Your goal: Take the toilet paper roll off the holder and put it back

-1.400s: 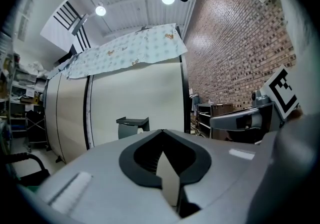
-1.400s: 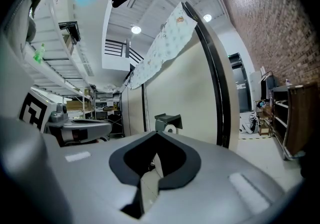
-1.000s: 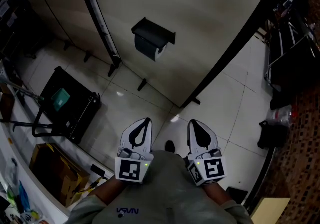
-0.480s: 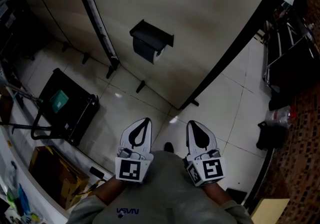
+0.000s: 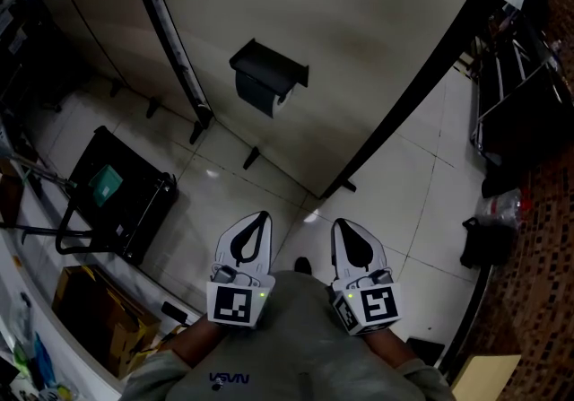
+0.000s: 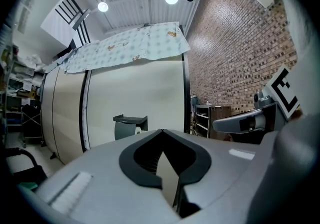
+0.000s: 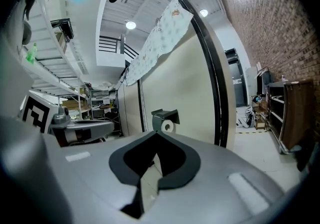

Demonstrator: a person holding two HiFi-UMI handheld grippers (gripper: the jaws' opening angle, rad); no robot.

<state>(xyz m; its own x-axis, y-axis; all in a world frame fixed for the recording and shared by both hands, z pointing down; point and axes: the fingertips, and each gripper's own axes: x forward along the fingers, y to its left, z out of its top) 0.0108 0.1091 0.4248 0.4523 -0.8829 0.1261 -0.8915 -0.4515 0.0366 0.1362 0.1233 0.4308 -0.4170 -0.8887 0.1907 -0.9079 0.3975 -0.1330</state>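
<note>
Honestly, the toilet paper roll (image 5: pixel 282 102) sits on its holder (image 5: pixel 267 67) on the partition (image 5: pixel 359 40), well apart from us, with left gripper (image 5: pixel 258 220) and right gripper (image 5: pixel 343 227) both clenched on nothing near our body. That fits a roll yet to come off or one already back, so we only check it's seated square. Head view shows the floor (image 5: pixel 242 179) gap; right gripper view shows the roll's hollow end.

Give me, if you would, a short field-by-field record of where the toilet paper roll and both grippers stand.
roll: toilet paper roll sits on its holder
holder: black, mounted on the beige partition
left gripper: shut, empty, apart from the roll
right gripper: shut, empty, apart from the roll
</note>
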